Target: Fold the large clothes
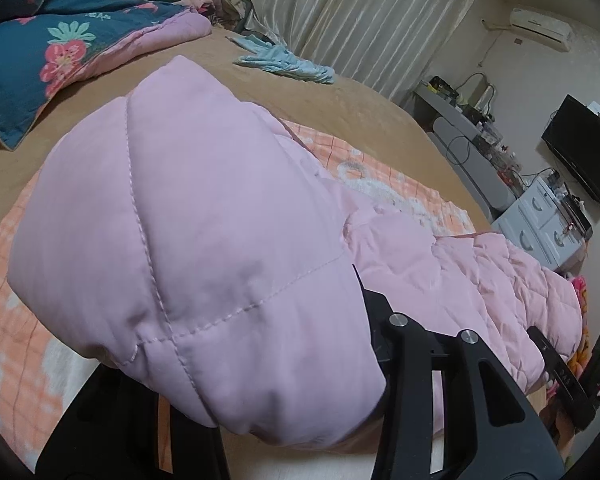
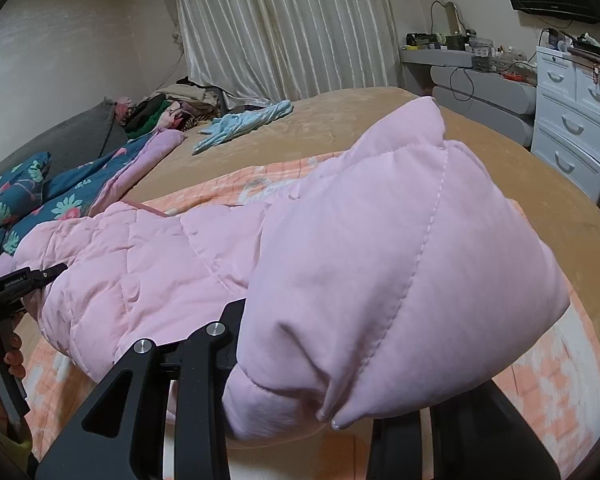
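Note:
A pink quilted puffer jacket (image 1: 204, 216) is held up above the bed, stretched between both grippers; it also shows in the right wrist view (image 2: 380, 264). My left gripper (image 1: 284, 368) is shut on one puffy end, which bulges over its fingers and hides the tips. My right gripper (image 2: 324, 360) is shut on the other end in the same way. The right gripper shows at the far end of the jacket in the left wrist view (image 1: 556, 364), and the left gripper shows in the right wrist view (image 2: 24, 284).
An orange checked blanket (image 1: 12, 320) lies on the tan bed (image 1: 300, 100) under the jacket. A blue floral quilt (image 1: 40, 60) and a light blue garment (image 1: 288, 62) lie farther back. White drawers (image 2: 572, 120), a grey desk and curtains stand beyond the bed.

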Action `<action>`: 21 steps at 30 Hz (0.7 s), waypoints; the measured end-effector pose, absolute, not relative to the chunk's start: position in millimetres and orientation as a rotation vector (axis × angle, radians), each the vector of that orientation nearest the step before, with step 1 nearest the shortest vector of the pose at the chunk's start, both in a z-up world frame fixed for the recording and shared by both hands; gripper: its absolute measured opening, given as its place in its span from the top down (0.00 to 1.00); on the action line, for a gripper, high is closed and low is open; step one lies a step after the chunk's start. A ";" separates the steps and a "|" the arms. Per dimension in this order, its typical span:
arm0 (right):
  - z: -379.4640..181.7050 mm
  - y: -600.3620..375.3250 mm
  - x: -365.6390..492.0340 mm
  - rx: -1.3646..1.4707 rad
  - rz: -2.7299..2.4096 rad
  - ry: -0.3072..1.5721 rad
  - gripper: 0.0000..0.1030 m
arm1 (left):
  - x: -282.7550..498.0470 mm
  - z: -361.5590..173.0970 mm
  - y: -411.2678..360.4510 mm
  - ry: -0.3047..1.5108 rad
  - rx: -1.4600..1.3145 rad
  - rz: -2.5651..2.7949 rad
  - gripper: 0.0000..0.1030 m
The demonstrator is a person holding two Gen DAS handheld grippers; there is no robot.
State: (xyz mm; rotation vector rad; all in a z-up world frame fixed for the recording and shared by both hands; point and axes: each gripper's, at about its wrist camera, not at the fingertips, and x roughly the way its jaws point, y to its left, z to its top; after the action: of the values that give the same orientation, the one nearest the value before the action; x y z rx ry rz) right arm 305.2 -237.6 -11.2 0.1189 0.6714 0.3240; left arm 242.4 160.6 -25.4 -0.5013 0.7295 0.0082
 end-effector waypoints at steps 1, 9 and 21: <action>-11.0 -237.1 301.4 0.121 0.324 0.673 0.70 | 238.2 -25.8 161.3 0.730 -0.501 0.006 0.67; -14.3 -245.7 262.6 0.134 0.330 0.681 0.70 | 202.1 -29.3 161.6 0.739 -0.485 -0.003 0.67; -23.9 -253.7 229.0 0.163 0.321 0.698 0.70 | 164.9 -46.6 161.8 0.752 -0.502 -0.003 0.64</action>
State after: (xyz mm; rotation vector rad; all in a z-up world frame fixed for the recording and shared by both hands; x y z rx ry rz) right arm 229.0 -253.7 -23.9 0.1635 0.6975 0.3213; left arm 164.9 161.8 -46.6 -0.5020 0.7519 -0.0033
